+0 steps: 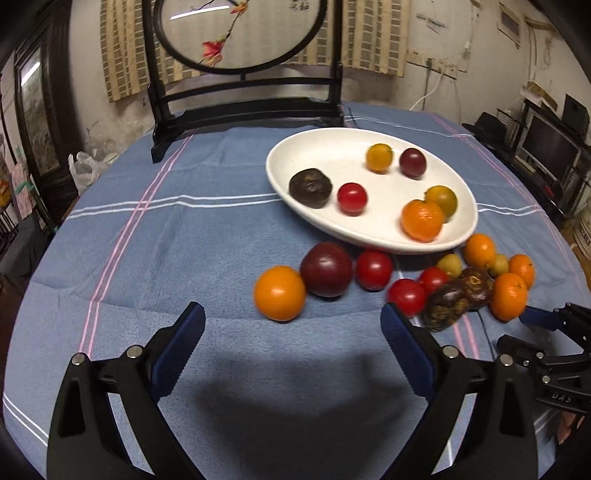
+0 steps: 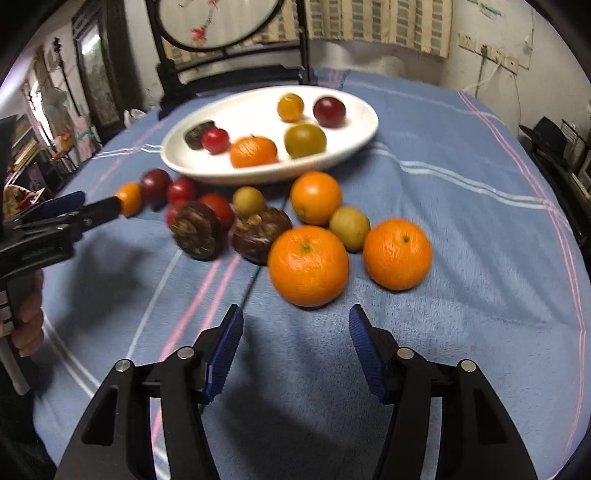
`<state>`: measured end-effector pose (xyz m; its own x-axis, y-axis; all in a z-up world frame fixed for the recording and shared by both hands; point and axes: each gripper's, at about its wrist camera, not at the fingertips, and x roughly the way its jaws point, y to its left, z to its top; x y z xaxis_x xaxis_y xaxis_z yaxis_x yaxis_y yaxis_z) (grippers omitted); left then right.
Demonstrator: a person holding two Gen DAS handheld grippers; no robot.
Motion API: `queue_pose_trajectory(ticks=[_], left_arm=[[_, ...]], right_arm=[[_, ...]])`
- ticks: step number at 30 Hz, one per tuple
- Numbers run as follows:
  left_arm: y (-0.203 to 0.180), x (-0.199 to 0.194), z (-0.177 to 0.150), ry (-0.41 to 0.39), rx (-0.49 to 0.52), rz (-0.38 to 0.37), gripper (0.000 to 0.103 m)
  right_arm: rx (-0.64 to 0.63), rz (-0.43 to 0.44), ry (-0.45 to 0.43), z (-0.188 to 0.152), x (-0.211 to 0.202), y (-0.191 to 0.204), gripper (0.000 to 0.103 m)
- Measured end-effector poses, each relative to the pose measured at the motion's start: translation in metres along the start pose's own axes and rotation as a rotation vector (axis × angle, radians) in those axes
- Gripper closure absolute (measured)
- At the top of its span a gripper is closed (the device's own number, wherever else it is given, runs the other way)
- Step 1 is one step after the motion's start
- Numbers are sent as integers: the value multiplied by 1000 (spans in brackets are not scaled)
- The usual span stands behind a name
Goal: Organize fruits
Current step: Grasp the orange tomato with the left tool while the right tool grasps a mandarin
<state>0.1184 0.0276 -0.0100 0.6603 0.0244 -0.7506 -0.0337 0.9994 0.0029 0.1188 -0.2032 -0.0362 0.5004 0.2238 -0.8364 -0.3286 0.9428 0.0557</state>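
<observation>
A white oval plate point(image 1: 291, 155) point(image 2: 177, 155) on the blue cloth holds several fruits: an orange, tomatoes, plums and a dark mangosteen. More fruit lies loose in front of it. In the left wrist view my left gripper point(image 1: 291, 317) is open, just short of an orange point(image 1: 279, 293) and a dark plum point(image 1: 326, 269). In the right wrist view my right gripper point(image 2: 295, 321) is open, just short of a large orange point(image 2: 308, 266). Another orange point(image 2: 397, 254) and two mangosteens point(image 2: 195, 230) lie beside it. Both grippers are empty.
A dark wooden stand with a round painted screen point(image 1: 240, 33) stands at the table's far edge. The left gripper shows at the left of the right wrist view point(image 2: 92, 206); the right gripper shows at the right of the left wrist view point(image 1: 546, 325). Room clutter surrounds the table.
</observation>
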Motion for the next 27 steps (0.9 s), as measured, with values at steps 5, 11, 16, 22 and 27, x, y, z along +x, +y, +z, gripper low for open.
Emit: queue_pose_trajectory(ticks=[5, 11, 16, 22, 27], left_arm=[[7, 12, -1, 37, -20, -40, 9], [8, 16, -2, 51, -39, -67, 9], [8, 18, -4, 57, -37, -55, 9], [18, 17, -6, 78, -61, -38, 9], [13, 33, 0, 125, -14, -2, 20]], right_arm=[[-9, -57, 8, 15, 12, 5, 42], [-29, -89, -22, 18, 15, 9, 42], [-10, -70, -45, 18, 11, 5, 58], [8, 13, -98, 15, -2, -1, 58], [57, 85, -106, 16, -7, -11, 58]])
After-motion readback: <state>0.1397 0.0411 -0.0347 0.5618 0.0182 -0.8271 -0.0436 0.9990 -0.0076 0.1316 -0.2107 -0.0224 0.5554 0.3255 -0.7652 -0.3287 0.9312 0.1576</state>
